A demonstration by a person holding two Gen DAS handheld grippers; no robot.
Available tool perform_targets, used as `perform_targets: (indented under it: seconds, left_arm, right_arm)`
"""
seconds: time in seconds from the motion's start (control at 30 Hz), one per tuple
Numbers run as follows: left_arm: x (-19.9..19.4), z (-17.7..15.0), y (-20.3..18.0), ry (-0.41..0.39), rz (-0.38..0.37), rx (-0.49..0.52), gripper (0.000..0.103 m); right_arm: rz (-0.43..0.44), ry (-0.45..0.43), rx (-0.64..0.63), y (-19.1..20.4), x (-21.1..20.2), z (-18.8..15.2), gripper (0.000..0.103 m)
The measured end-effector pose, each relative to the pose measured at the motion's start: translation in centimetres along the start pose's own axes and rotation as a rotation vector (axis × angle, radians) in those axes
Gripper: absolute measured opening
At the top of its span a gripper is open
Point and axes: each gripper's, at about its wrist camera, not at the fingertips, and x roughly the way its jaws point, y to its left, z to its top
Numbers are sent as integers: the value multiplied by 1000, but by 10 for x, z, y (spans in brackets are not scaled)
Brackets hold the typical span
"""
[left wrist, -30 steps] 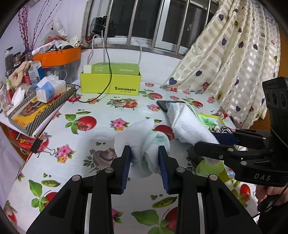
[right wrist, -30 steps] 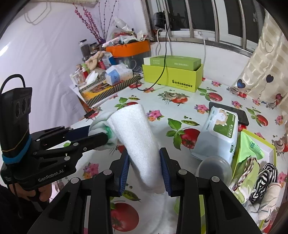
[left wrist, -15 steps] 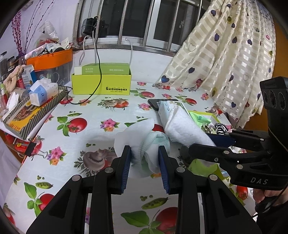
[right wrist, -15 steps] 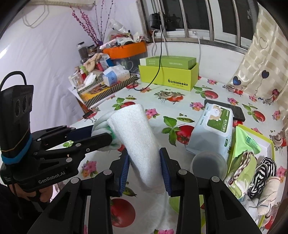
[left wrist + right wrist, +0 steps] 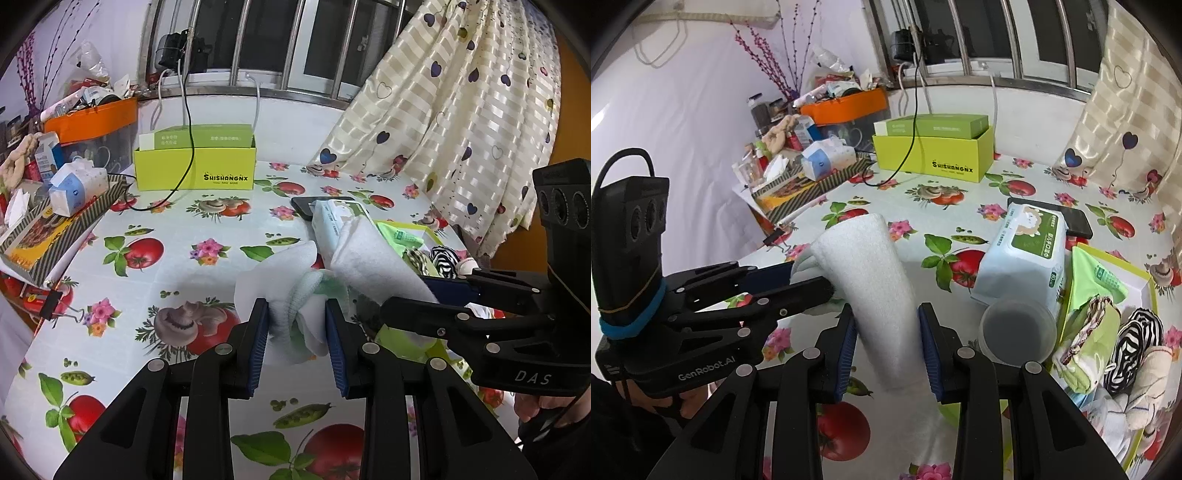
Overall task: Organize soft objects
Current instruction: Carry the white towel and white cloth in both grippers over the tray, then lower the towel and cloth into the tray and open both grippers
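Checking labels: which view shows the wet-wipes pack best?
The right wrist view: the wipes pack lies face-up, its green label fully visible. In the left wrist view only the pack's end shows, mostly hidden behind the white towel.

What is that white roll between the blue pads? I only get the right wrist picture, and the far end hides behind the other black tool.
Observer: It is a white towel. The left wrist view shows the left gripper shut on its bunched end, where pale green folds show.
Visitor: So both tools hold the same cloth?
Observer: Yes. From the left side the right gripper is seen clamping the rolled end, and the towel spans between the two above the table.
Visitor: Is anything lying under it?
Observer: The left view shows only the printed tablecloth beneath the bunched end.
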Motion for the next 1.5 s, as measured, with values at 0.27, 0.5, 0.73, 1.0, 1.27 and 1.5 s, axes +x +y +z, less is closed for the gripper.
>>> perform_targets:
  seconds: [0.27, 0.5, 0.73, 1.0, 1.27, 1.5]
  left_arm:
    - [2, -1, -3, 5, -7, 1, 32]
    - [3, -1, -6, 9, -7, 0, 32]
    - [4, 1, -15, 5, -17, 14, 32]
    - [3, 8, -30, -5, -36, 46, 32]
    - [6, 18, -50, -18, -69, 91, 32]
    - [11, 24, -73, -19, -122, 134, 32]
  right_arm:
    - [13, -12, 21, -1, -5, -6, 32]
    - [26, -16, 33, -4, -8, -11, 32]
    - [8, -43, 58, -13, -20, -17, 32]
    - [-20, -69, 89, -29, -37, -22, 32]
    - [-69, -97, 127, -47, -55, -27, 32]
    - [-126, -123, 165, -70, -73, -32, 32]
